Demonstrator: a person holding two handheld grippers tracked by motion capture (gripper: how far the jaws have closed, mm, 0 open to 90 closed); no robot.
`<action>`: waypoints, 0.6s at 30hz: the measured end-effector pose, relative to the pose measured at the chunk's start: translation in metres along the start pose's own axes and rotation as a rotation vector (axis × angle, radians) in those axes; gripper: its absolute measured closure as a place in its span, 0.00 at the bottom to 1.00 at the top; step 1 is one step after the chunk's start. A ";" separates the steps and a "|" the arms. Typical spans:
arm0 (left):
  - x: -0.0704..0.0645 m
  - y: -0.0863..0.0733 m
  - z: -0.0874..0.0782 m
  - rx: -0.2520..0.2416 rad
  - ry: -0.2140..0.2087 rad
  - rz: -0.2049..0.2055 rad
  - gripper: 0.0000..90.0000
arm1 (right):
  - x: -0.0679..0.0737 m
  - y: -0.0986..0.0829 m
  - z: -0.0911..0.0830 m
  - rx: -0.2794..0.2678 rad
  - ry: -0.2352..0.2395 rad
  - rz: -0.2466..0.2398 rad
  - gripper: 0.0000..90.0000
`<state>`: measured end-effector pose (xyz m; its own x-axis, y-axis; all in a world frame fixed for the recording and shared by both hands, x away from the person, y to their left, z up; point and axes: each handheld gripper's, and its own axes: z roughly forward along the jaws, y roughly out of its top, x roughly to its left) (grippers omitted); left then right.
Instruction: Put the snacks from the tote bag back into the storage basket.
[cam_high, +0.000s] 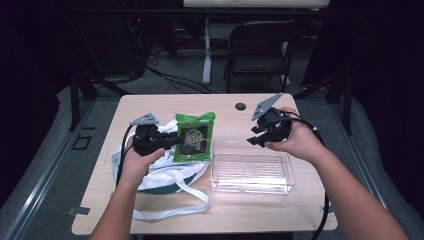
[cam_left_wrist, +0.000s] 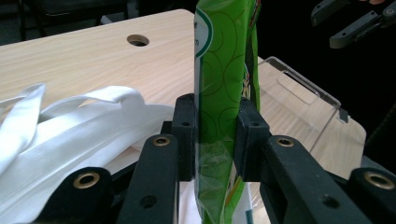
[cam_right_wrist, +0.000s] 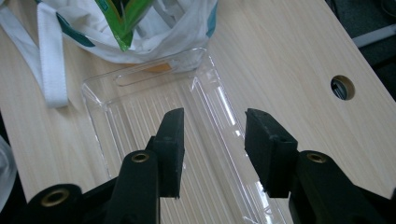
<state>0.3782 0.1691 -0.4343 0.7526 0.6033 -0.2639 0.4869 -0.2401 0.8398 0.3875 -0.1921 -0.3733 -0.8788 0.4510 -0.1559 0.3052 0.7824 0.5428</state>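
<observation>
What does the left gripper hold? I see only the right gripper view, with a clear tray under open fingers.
Observer: The left gripper is shut on a green snack packet, held upright.
Operator: Is the packet above the tray?
Observer: Not yet. In the high view it hangs over the white bag, beside the clear tray.
Operator: Where is my gripper?
Observer: The right gripper hovers open, above the tray's far edge.
</observation>
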 end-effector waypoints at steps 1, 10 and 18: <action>-0.001 0.000 0.000 -0.002 -0.007 0.000 0.82 | 0.001 0.002 -0.001 0.001 0.015 -0.005 0.64; -0.011 0.000 0.012 0.021 -0.061 0.017 0.82 | 0.008 0.015 -0.002 -0.010 0.044 -0.042 0.61; -0.022 -0.003 0.028 0.059 -0.098 0.031 0.82 | 0.013 0.028 -0.001 -0.025 0.050 -0.075 0.55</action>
<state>0.3724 0.1350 -0.4437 0.8062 0.5181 -0.2857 0.4856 -0.3037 0.8197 0.3847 -0.1649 -0.3590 -0.9163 0.3689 -0.1561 0.2290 0.8021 0.5516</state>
